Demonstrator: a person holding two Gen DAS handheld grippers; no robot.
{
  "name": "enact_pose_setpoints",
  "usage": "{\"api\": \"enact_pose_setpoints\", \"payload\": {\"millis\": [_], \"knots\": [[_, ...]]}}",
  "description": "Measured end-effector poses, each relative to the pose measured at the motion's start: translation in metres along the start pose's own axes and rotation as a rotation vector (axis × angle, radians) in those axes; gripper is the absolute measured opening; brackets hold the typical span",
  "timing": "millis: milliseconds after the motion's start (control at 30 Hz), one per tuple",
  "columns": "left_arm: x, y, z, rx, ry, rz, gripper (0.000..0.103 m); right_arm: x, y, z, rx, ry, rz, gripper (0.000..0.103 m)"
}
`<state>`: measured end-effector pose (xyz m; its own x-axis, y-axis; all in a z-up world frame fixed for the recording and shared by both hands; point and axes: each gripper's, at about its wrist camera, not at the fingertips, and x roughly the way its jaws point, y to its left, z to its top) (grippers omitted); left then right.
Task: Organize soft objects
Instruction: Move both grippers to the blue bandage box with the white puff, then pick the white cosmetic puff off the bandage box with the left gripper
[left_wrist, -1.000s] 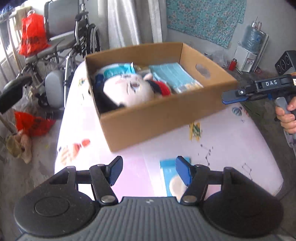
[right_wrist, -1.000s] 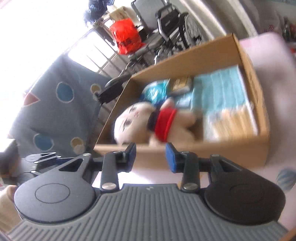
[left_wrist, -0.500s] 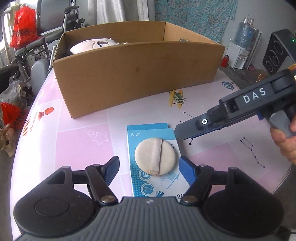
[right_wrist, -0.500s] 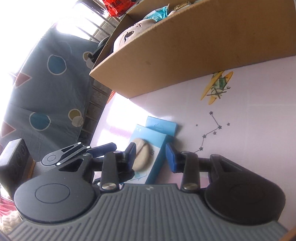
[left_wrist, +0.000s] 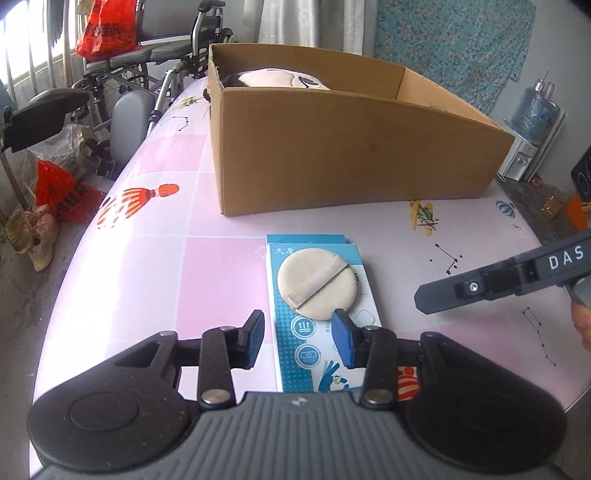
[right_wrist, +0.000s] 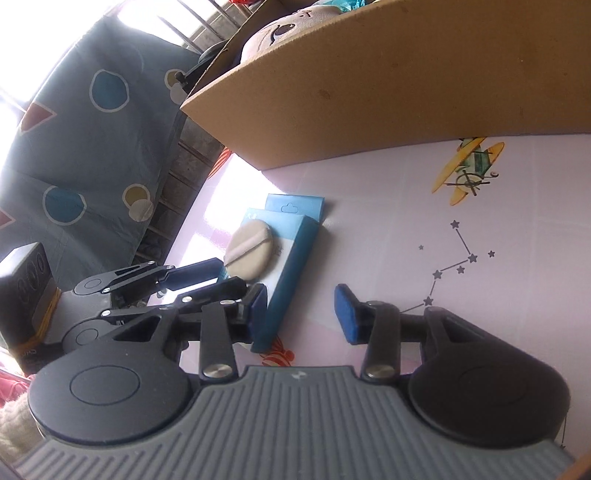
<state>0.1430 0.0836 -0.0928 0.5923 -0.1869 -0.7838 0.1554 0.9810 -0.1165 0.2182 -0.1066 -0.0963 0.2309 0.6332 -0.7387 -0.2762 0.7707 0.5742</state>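
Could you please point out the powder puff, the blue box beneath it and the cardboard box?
powder puff (left_wrist: 318, 282): left wrist view, on its strap.
blue box (left_wrist: 308, 363): left wrist view, on its printed top, near end.
cardboard box (left_wrist: 351, 155): left wrist view, on its near wall.

- The table (left_wrist: 155, 266) wears a pink checked cover printed with balloons, stars and a little aeroplane.
- Behind it on the left a folded wheelchair (left_wrist: 147, 62) stands, with a red plastic bag (left_wrist: 107, 31) on its seat.
- Daylight pours through barred windows (left_wrist: 33, 40) on that side.
- A pale curtain (left_wrist: 295, 22) hangs at the back, and a teal patterned cloth (left_wrist: 454, 44) is pinned to the grey wall.
- A water dispenser (left_wrist: 532, 125) stands in the right corner.
- Another red bag (left_wrist: 62, 192) and shoes (left_wrist: 37, 236) lie on the bare concrete floor.
- A blue-grey spotted sheet (right_wrist: 85, 122) hangs by the window.
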Motion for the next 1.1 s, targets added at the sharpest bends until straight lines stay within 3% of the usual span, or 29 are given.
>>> {"api": "enact_pose_setpoints", "payload": {"millis": [200, 367, 400, 467, 500, 533, 600, 633, 767, 800, 867, 967, 1100], "knots": [[0.0, 0.002, 0.002, 0.017, 0.0, -0.058, 0.021, 0.003, 0.0, 0.005, 0.027, -0.01, 0.008, 0.04], [0.003, -0.019, 0.0, 0.168, 0.0, -0.145, 0.019, 0.004, 0.005, 0.015, 0.009, -0.049, -0.021, 0.04], [0.004, -0.025, 0.0, 0.213, -0.004, -0.138, 0.024, 0.003, 0.005, 0.017, -0.001, -0.049, -0.032, 0.04], [0.0, -0.035, 0.002, 0.272, -0.044, -0.093, 0.053, 0.004, 0.004, 0.019, -0.004, -0.06, -0.052, 0.04], [-0.003, -0.039, 0.002, 0.293, -0.078, -0.069, 0.073, 0.003, 0.002, 0.02, 0.0, -0.064, -0.058, 0.041], [-0.006, -0.043, 0.002, 0.316, -0.118, -0.057, 0.073, 0.002, 0.0, 0.02, 0.005, -0.072, -0.065, 0.041], [-0.006, -0.051, 0.006, 0.37, -0.152, -0.059, 0.067, -0.001, -0.002, 0.022, -0.002, -0.094, -0.079, 0.041], [-0.001, -0.055, 0.01, 0.38, -0.131, -0.075, 0.061, 0.0, -0.002, 0.023, -0.012, -0.101, -0.085, 0.041], [0.028, -0.055, 0.02, 0.333, -0.058, -0.098, 0.057, 0.001, -0.003, 0.028, -0.019, -0.111, -0.081, 0.041], [0.032, -0.052, 0.02, 0.309, -0.062, -0.106, 0.046, 0.001, -0.003, 0.027, -0.012, -0.112, -0.072, 0.041], [0.032, -0.045, 0.021, 0.264, -0.073, -0.108, 0.009, 0.002, -0.002, 0.027, -0.011, -0.109, -0.068, 0.04], [0.028, -0.033, 0.026, 0.197, -0.067, -0.14, 0.008, 0.004, 0.0, 0.028, -0.024, -0.103, -0.072, 0.04], [0.023, -0.021, 0.023, 0.173, -0.042, -0.096, 0.01, 0.006, -0.002, 0.027, -0.011, -0.105, -0.072, 0.04]]}}
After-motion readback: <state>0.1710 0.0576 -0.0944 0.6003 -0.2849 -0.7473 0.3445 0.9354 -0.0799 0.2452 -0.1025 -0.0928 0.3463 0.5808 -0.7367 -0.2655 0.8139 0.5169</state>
